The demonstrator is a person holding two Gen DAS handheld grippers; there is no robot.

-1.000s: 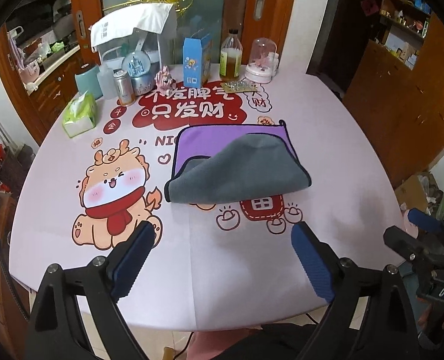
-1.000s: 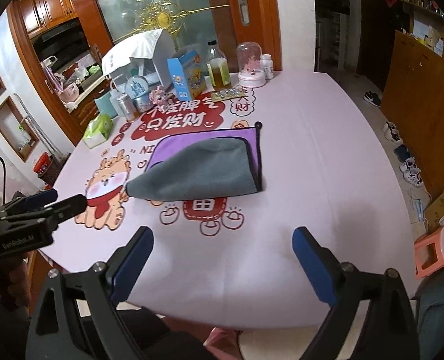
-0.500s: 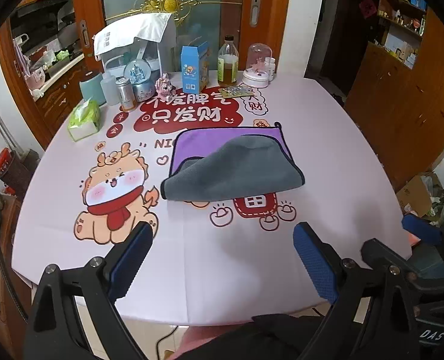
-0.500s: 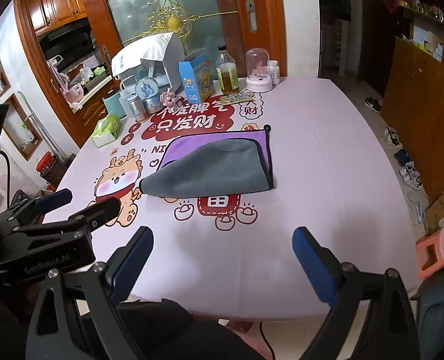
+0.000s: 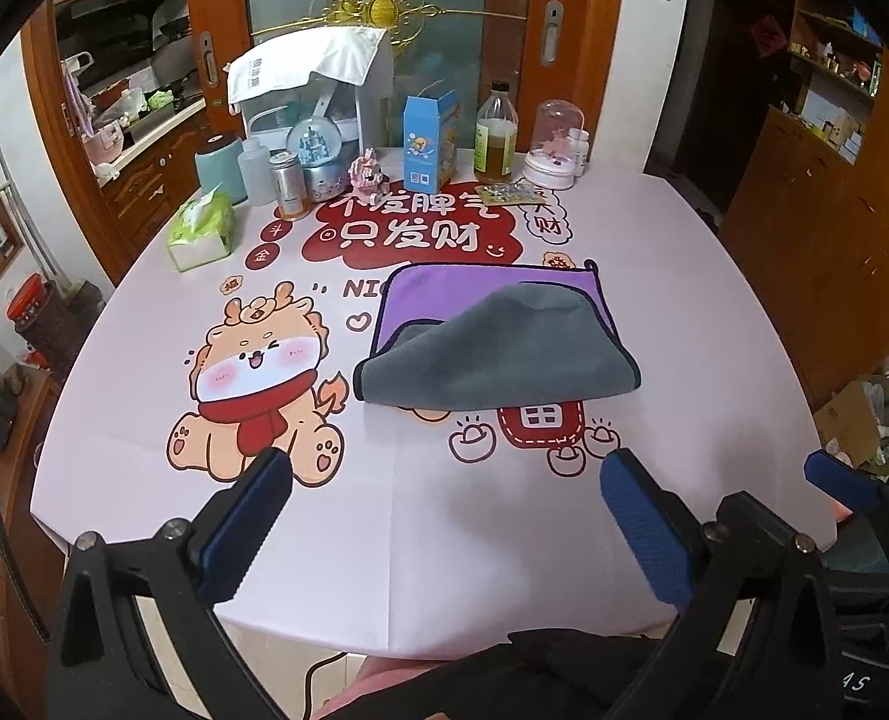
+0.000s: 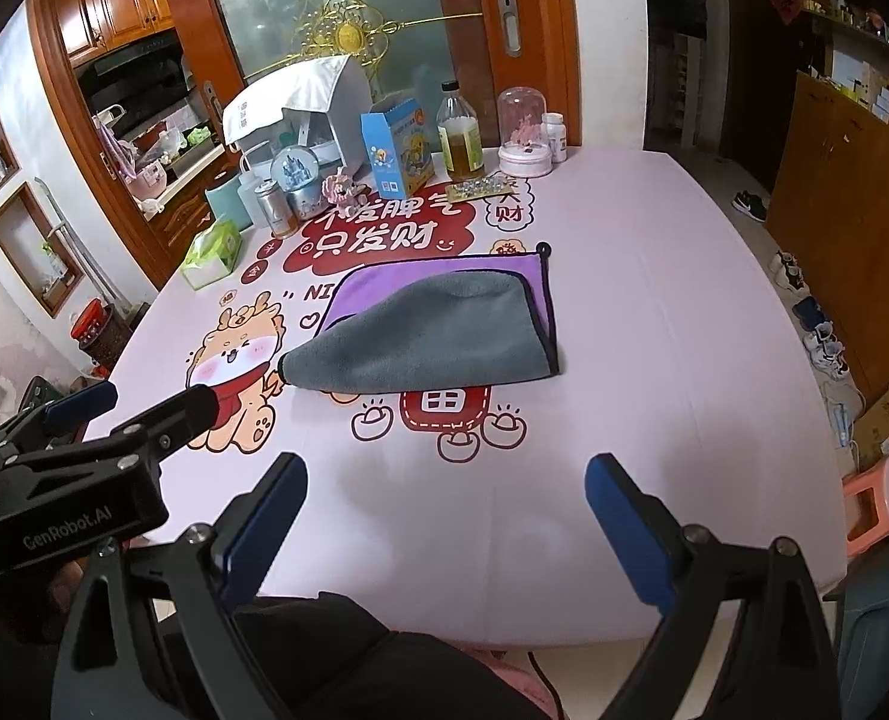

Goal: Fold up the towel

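A: Pink cloth covered the table, printed with a cartoon dragon on its left half and a red banner of Chinese characters further back. What sat along the far edge, left to right?

B: Green tissue pack, teal canister, a metal tin, a snow globe, a blue carton, a bottle of yellowish liquid, then a glass dome on a white base.

A: And the towel?

B: Lay right of the dragon, near table centre. Purple face up at the back, grey side folded forward over it, unevenly; the grey flap's left corner reached close to the dragon's tail. Nothing touched it.

A: Left gripper?

B: Jaws spread wide, blue pads empty, hovering over the near table edge, well short of the towel.

A: Right gripper?

B: Same state: parted wide, holding nothing, also above the near edge. Its camera caught the left gripper off to its left. An orange stool stood on the floor at far right.
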